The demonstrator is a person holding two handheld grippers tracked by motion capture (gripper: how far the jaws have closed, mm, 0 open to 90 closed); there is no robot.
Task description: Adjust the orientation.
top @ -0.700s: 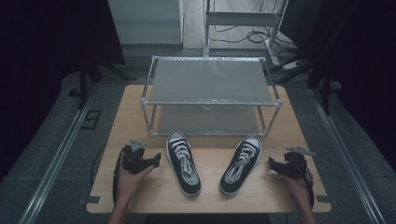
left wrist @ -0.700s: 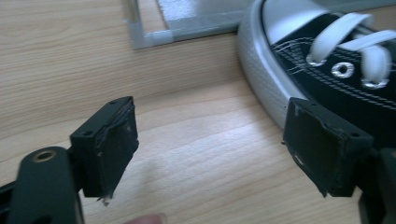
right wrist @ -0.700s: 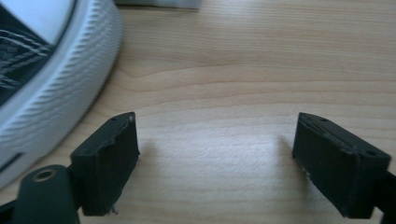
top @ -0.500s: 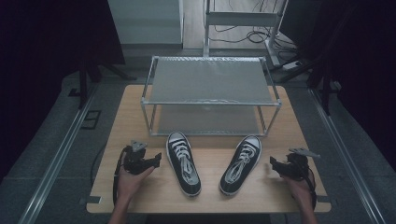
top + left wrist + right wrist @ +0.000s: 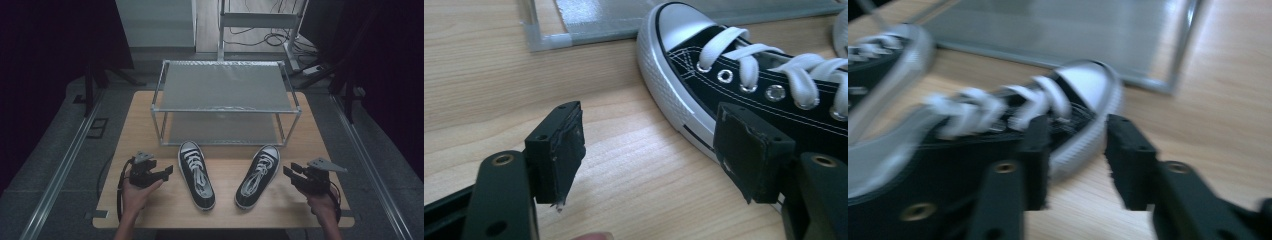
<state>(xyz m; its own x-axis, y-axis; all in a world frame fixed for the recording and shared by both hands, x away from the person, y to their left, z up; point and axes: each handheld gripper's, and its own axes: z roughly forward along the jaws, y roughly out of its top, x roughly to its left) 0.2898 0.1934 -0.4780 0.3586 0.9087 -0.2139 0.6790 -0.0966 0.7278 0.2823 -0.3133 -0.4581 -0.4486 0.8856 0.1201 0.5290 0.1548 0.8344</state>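
Two black canvas sneakers with white laces and toe caps lie side by side on the wooden table (image 5: pixel 150 107), toes pointing away from me. My left gripper (image 5: pixel 167 171) rests in a hand just left of the left sneaker (image 5: pixel 196 174). In the left gripper view that gripper (image 5: pixel 656 145) is open over bare wood, with the sneaker's toe (image 5: pixel 744 65) ahead and to the right. My right gripper (image 5: pixel 290 170) sits right of the right sneaker (image 5: pixel 257 176). The right gripper view is blurred: the open gripper (image 5: pixel 1075 150) points at the front part of that sneaker (image 5: pixel 998 115), without touching it.
A two-shelf metal rack (image 5: pixel 225 111) with mesh shelves stands on the far half of the table, right behind the sneakers' toes; its lower corner (image 5: pixel 544 40) is near the left sneaker. Dark floor, rails and cables surround the table.
The right gripper has shifted a little to the left, toward the right sneaker. The left gripper and both sneakers have stayed where they were.
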